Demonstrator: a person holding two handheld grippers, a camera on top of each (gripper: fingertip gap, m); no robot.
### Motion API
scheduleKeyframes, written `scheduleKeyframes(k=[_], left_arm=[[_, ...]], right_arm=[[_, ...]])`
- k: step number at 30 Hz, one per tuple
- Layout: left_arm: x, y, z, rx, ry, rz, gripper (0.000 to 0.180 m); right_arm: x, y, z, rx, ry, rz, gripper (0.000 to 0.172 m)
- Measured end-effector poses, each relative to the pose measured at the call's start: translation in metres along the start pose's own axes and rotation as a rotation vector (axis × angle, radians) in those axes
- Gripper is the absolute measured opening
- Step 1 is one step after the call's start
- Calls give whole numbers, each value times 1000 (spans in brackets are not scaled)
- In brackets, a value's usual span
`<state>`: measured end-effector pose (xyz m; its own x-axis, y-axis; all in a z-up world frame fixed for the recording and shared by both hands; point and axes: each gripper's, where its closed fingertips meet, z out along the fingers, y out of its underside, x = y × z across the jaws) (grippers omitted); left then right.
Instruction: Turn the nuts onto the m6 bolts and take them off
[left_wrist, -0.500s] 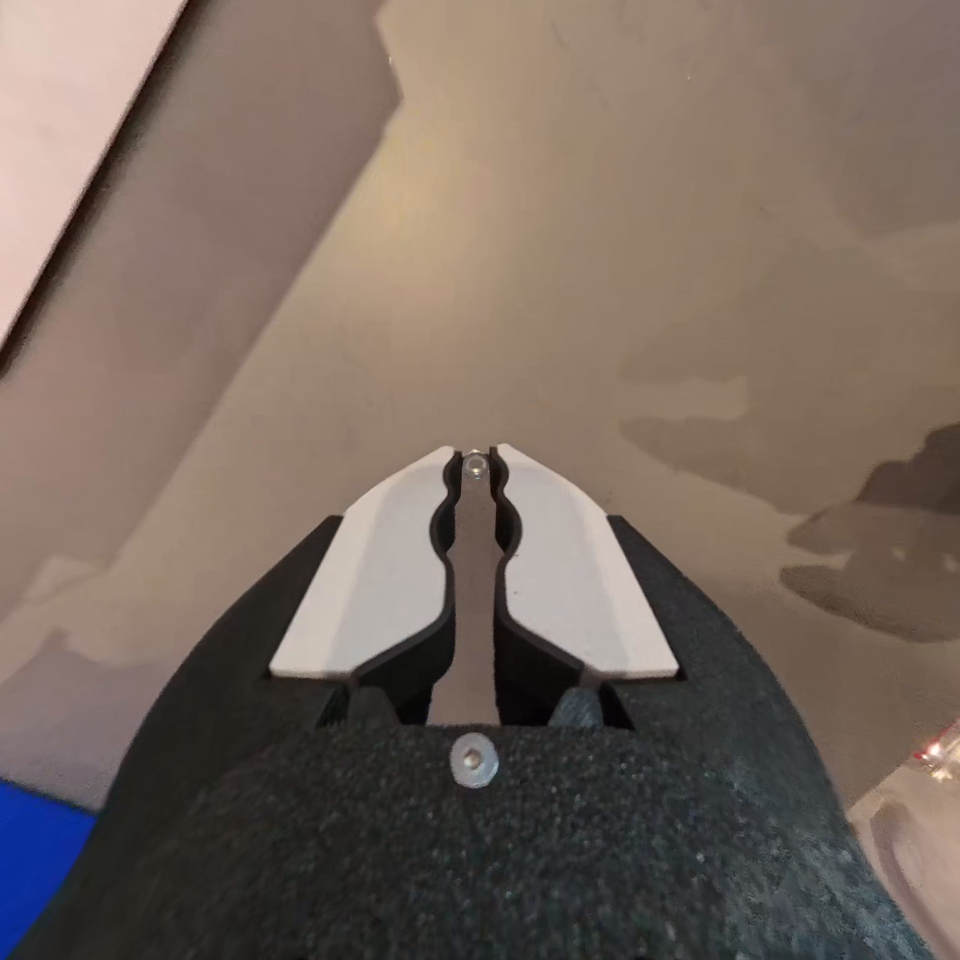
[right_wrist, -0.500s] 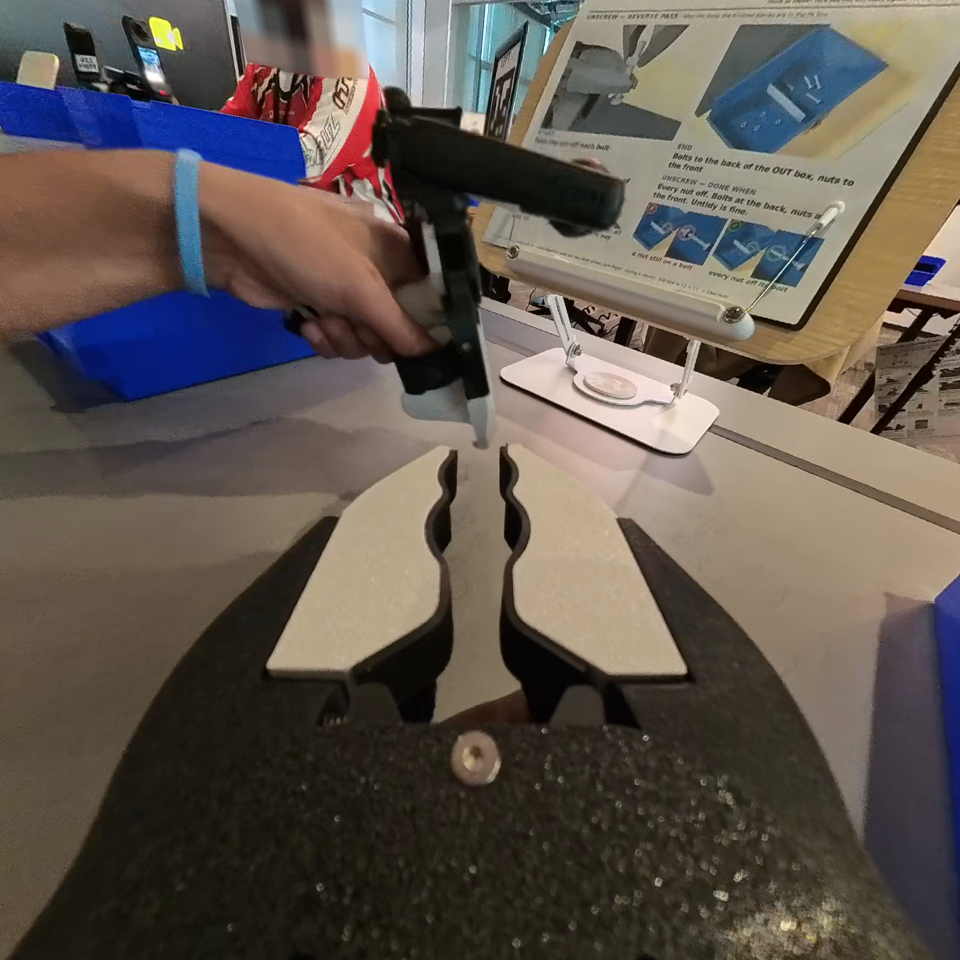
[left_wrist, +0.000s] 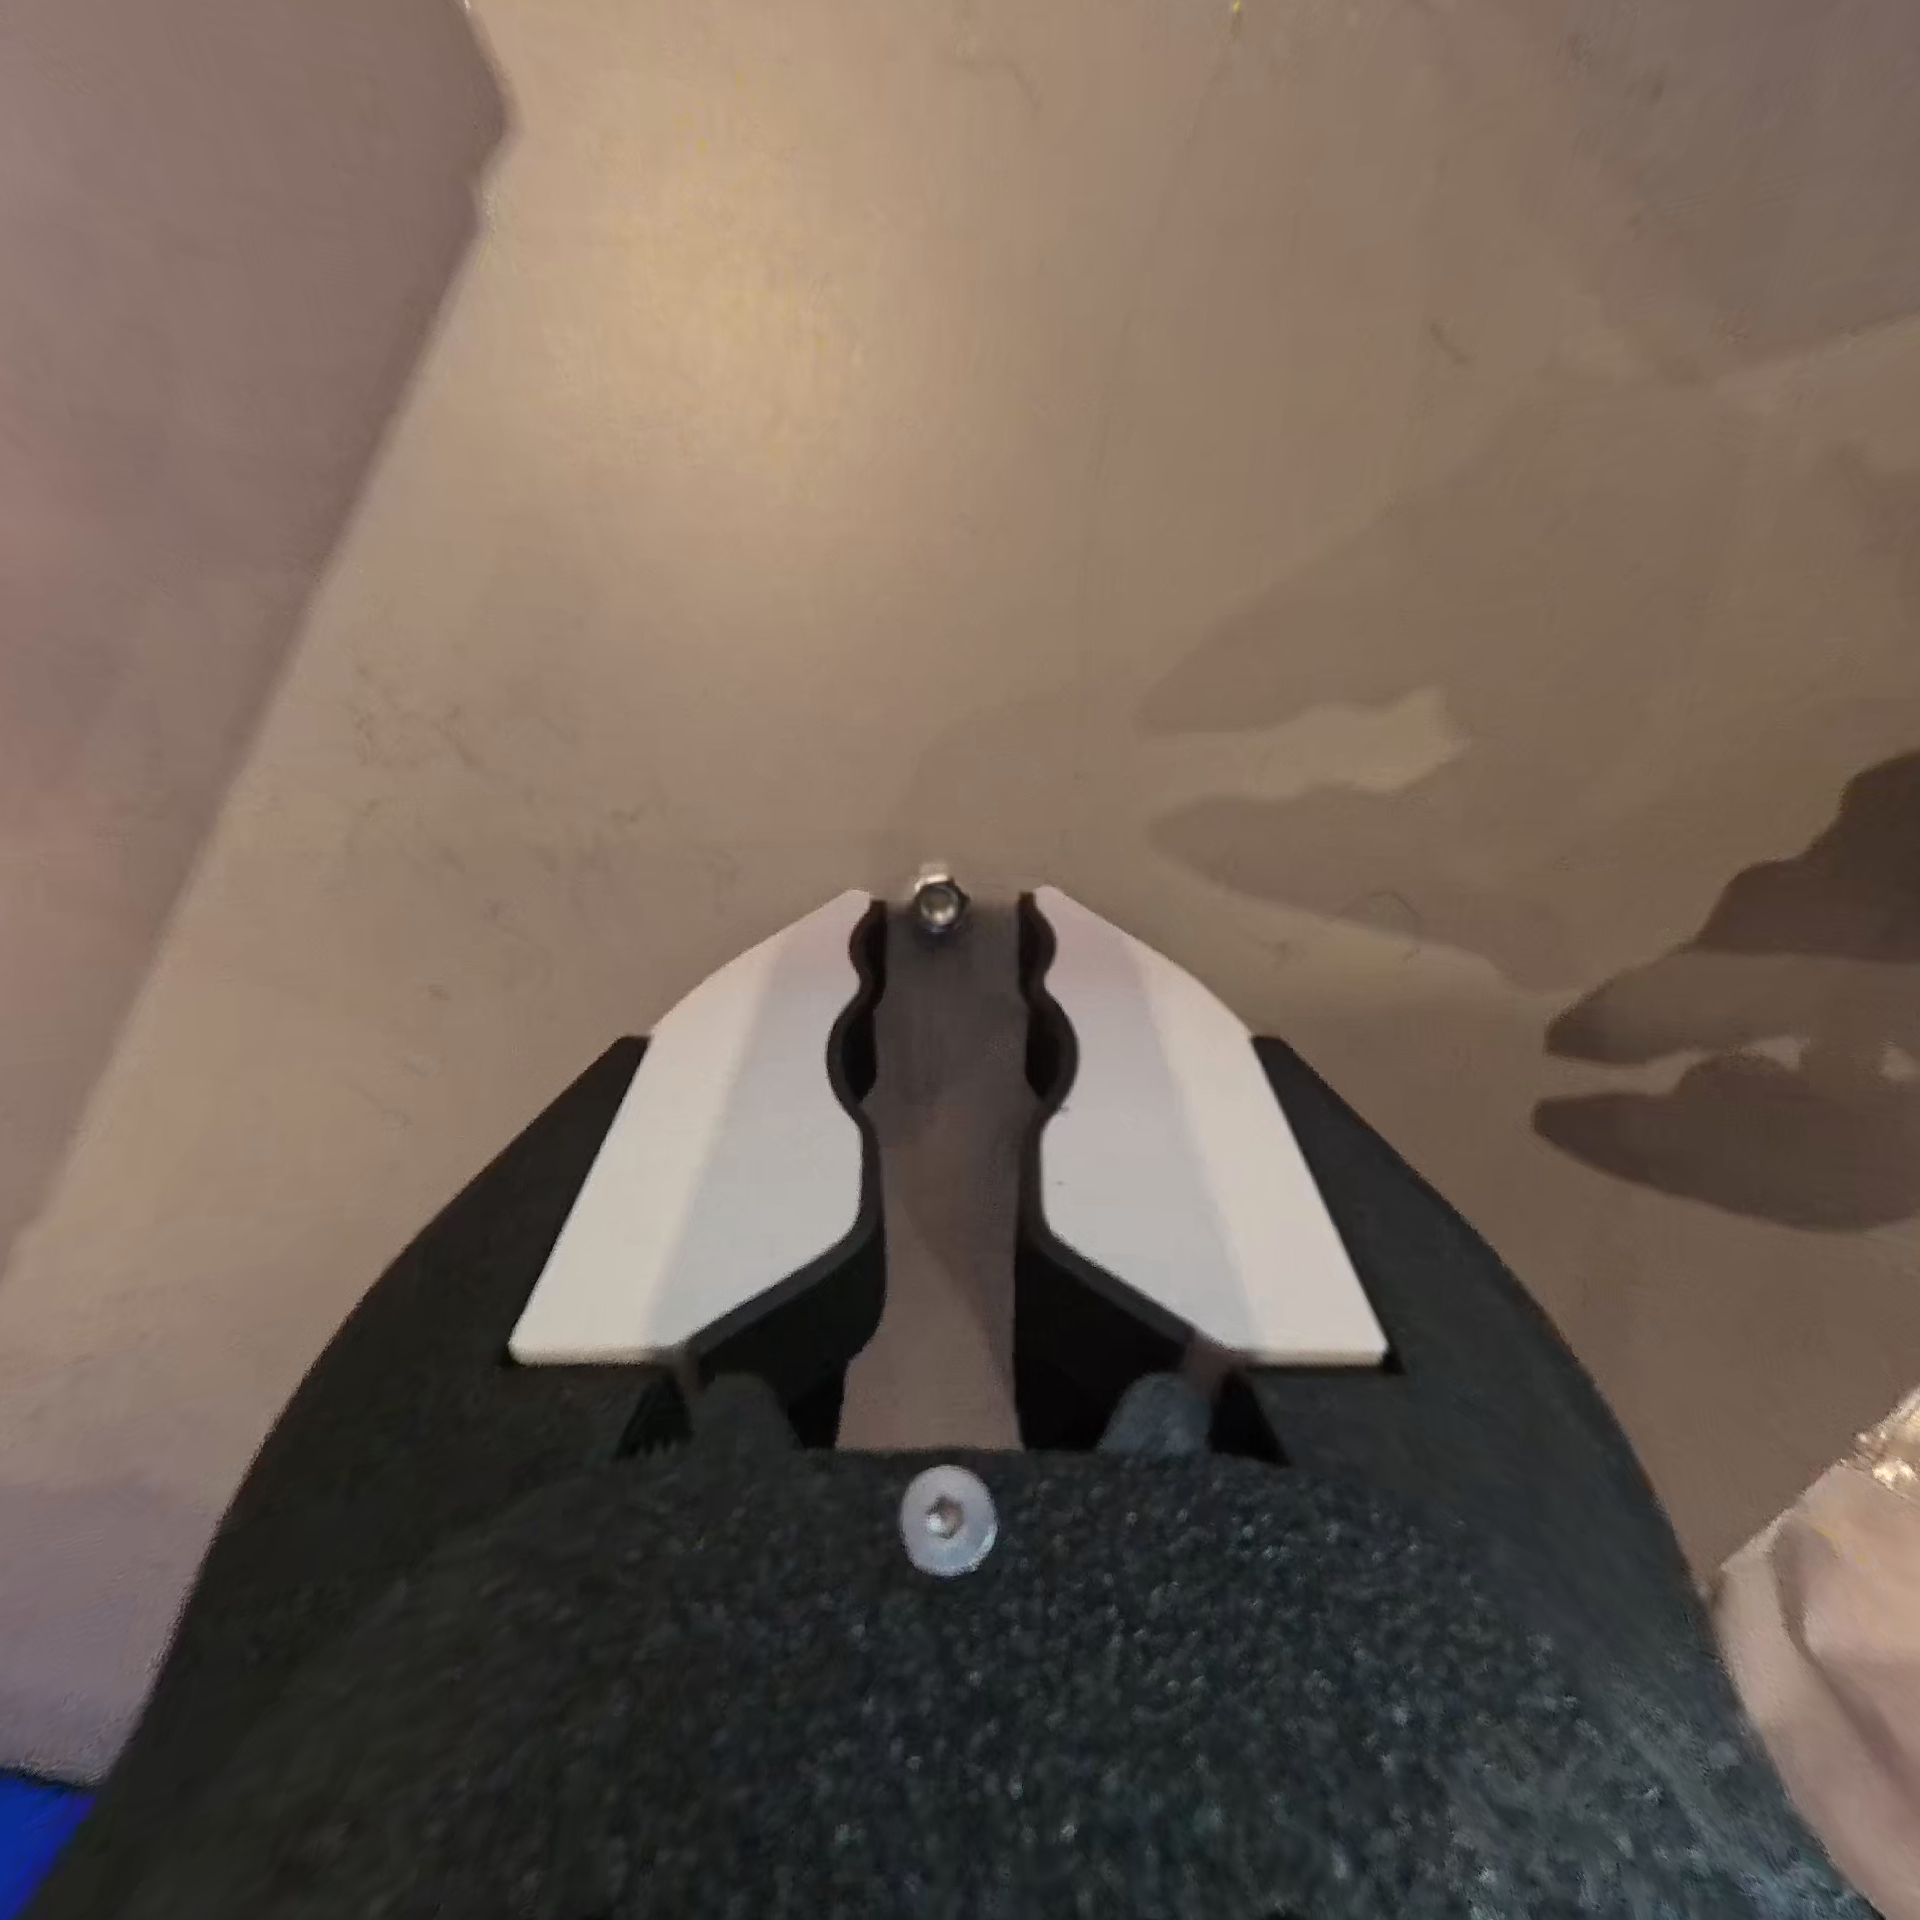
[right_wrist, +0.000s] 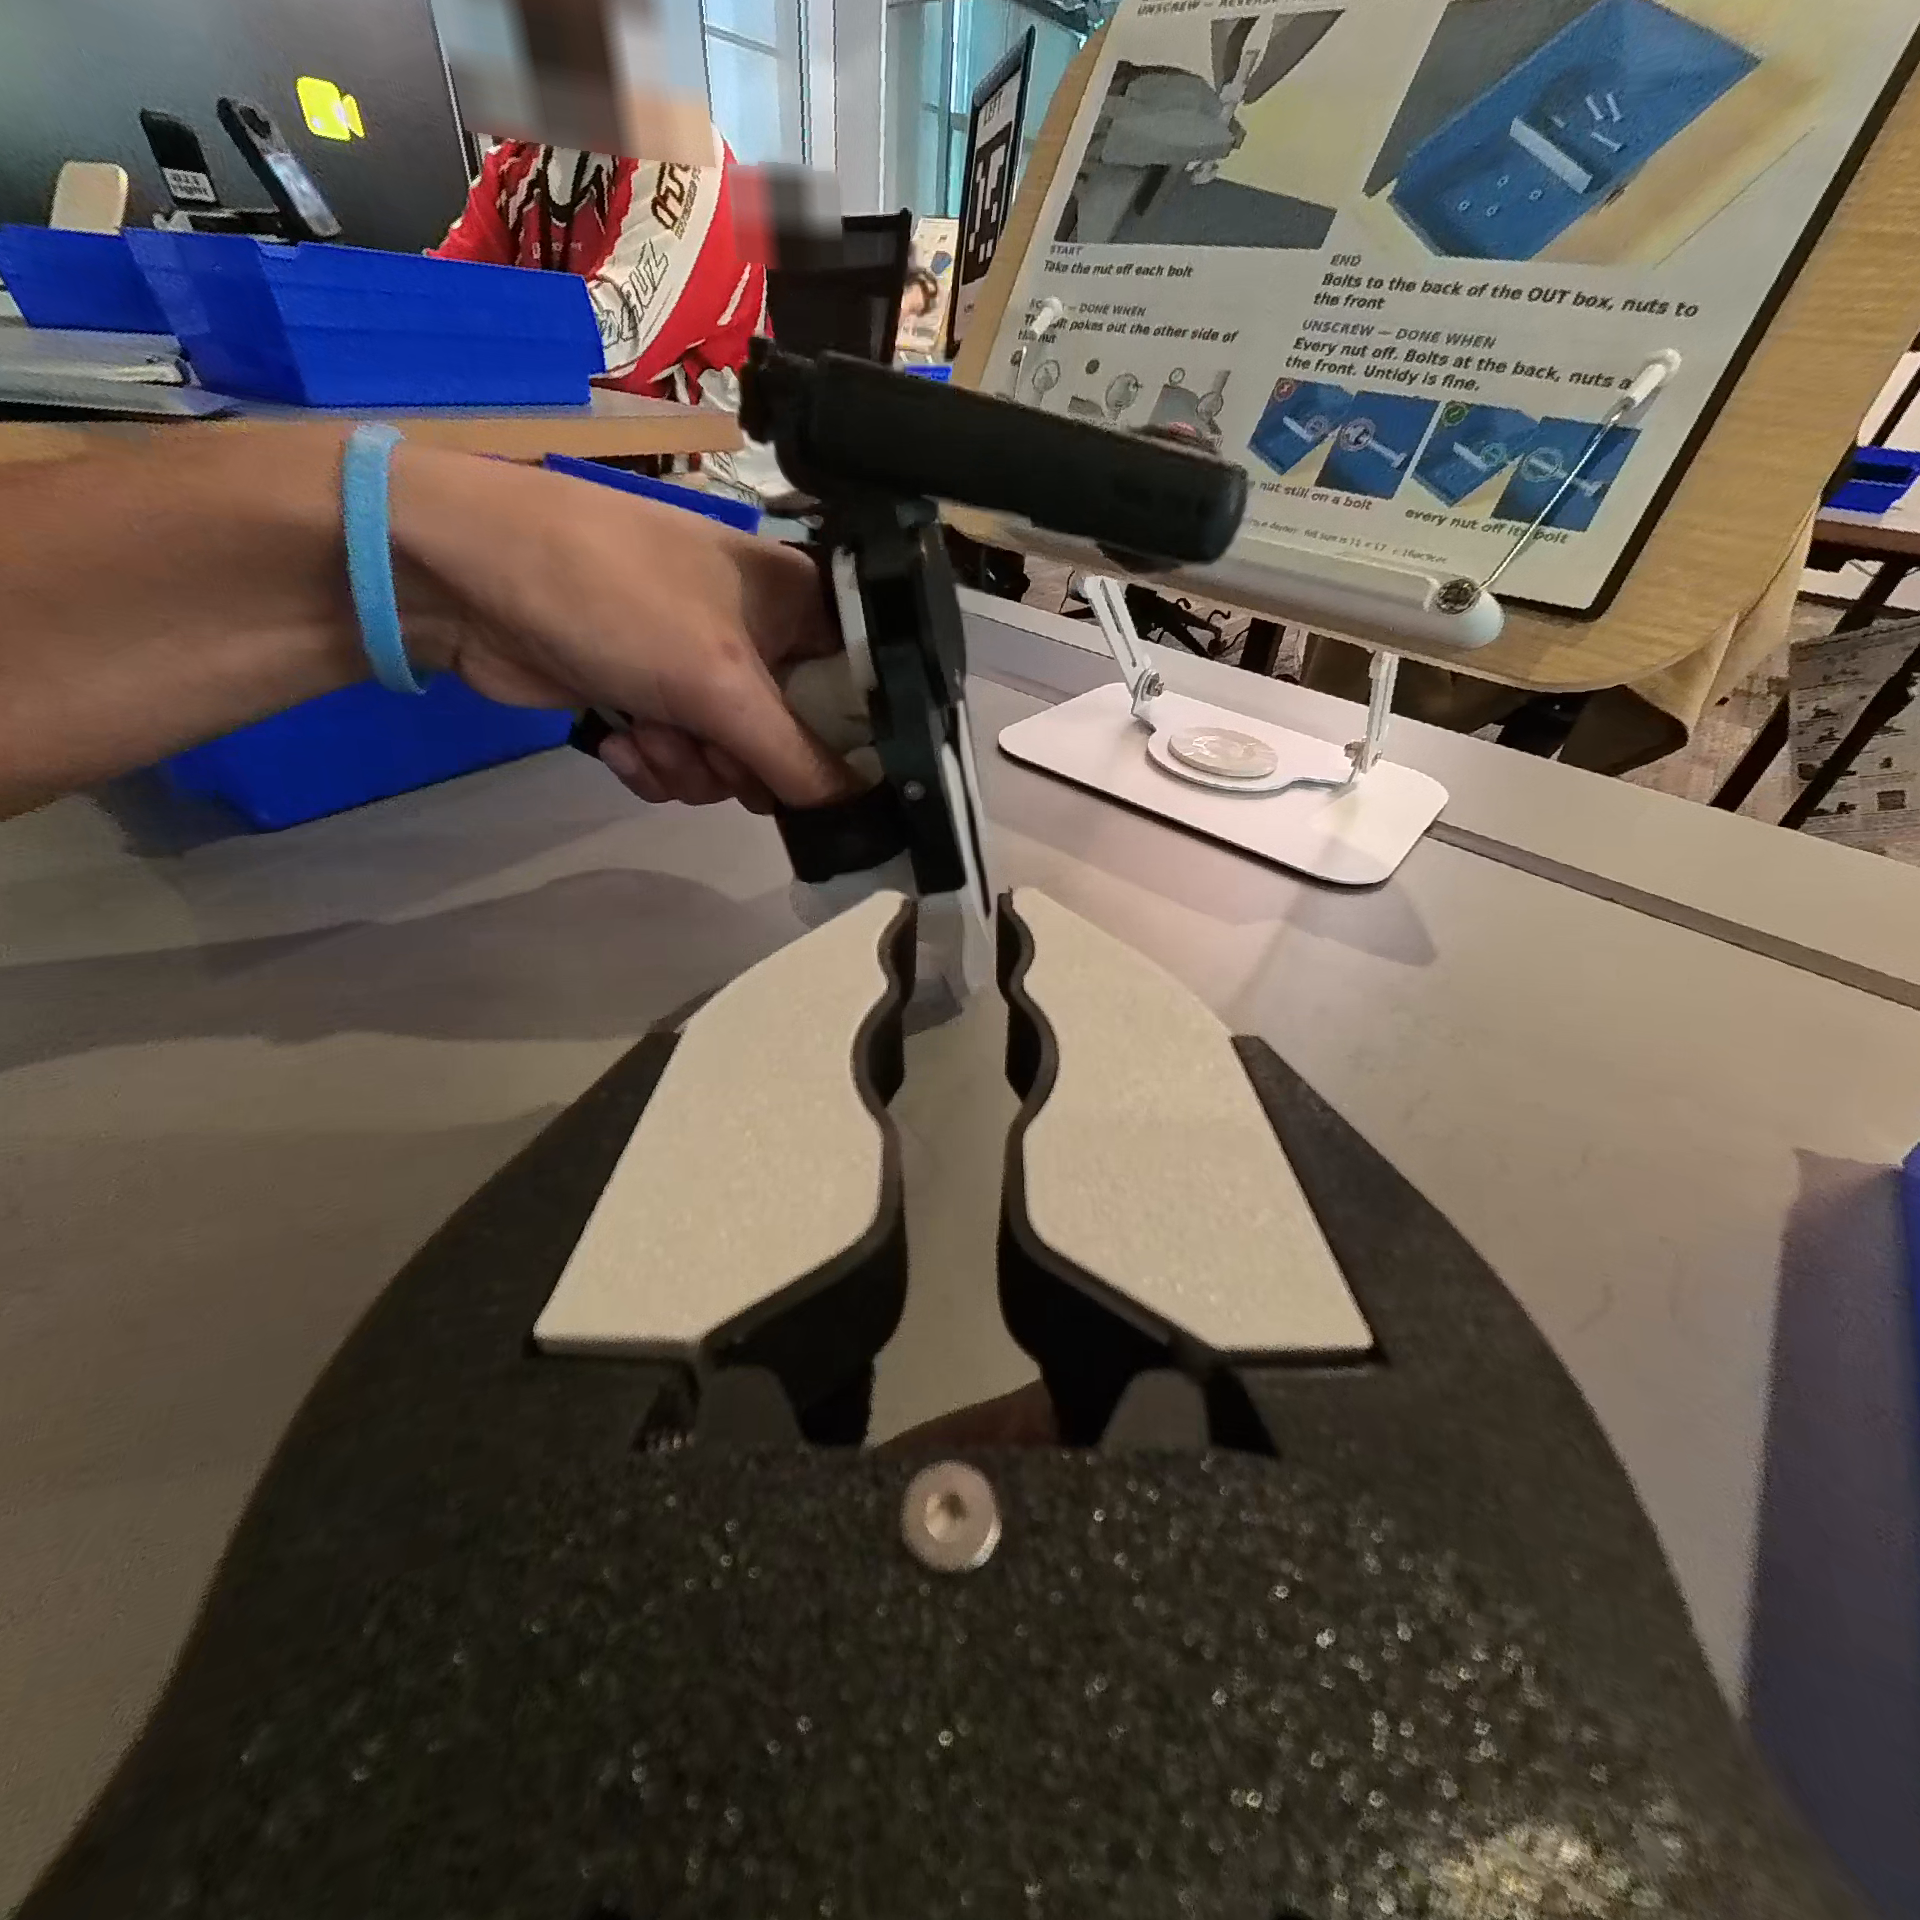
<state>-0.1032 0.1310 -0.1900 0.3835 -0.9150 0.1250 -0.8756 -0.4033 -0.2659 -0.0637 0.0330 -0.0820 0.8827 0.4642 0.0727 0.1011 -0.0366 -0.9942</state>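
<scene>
At the far left of the right wrist view, blue bins (right_wrist: 395, 322) are sitting behind a person's hand (right_wrist: 623, 665), which is wearing a blue wristband (right_wrist: 372, 556) and pointing the left gripper (right_wrist: 961, 925) down at the grey table (right_wrist: 1558, 1039). In its own view the left gripper (left_wrist: 943, 909) is holding its white fingers (left_wrist: 769, 997) spread, and a small silver bolt with a nut (left_wrist: 935, 906) is lying on the table between the tips, with a gap showing on both sides. The right gripper (right_wrist: 956, 914) is also keeping its fingers (right_wrist: 1132, 997) apart on nothing, aiming at the left gripper's tips. Farther right, a white stand (right_wrist: 1226, 779) is propping up an instruction board (right_wrist: 1455, 260).
</scene>
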Motion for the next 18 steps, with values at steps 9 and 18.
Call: scheduleKeyframes(k=[9,18], left_arm=[[-29,84,-198,471,-289,-105,41],[-99,285,-202,557,-381,-647,48]], right_arm=[[-4,4,-3,-16,-1,-20,14],[-12,11,2,-49,-4,-92,14]])
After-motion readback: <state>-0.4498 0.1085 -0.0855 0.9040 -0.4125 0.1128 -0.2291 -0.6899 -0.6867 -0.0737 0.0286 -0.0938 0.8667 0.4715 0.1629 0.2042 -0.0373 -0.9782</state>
